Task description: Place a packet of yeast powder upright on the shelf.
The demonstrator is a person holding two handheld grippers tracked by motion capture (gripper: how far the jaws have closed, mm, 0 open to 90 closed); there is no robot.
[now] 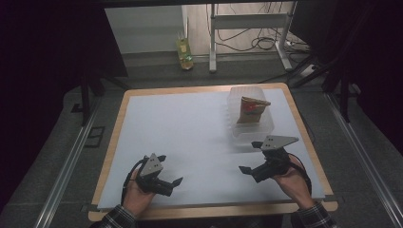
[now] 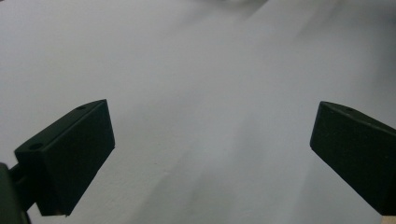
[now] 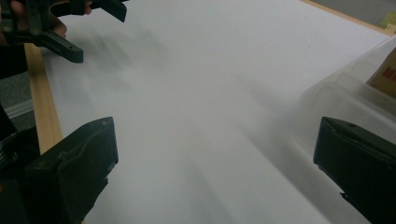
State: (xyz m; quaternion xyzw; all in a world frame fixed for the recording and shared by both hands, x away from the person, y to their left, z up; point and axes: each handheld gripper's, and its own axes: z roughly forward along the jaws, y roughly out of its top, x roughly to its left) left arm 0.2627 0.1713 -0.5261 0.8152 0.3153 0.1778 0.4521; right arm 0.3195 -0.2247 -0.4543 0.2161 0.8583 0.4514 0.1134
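A clear plastic container (image 1: 250, 124) stands at the back right of the white sheet (image 1: 190, 137), with a brown paper packet (image 1: 251, 109) bearing a red mark upright inside it. My right gripper (image 1: 250, 156) hovers just in front of the container, open, with nothing between its jaws. In the right gripper view the container's wall (image 3: 336, 93) and a corner of the packet (image 3: 385, 74) lie to the right of the right gripper (image 3: 217, 126). My left gripper (image 1: 171, 169) is open and empty near the front left. It appears again as the left gripper (image 2: 212, 112) over bare sheet.
The sheet covers a wooden table whose edge (image 1: 113, 142) shows all round. The other hand's gripper (image 3: 70, 28) appears at the top left of the right gripper view. On the floor beyond the table stand a yellow-green bottle (image 1: 184, 53) and white desk legs (image 1: 212, 42).
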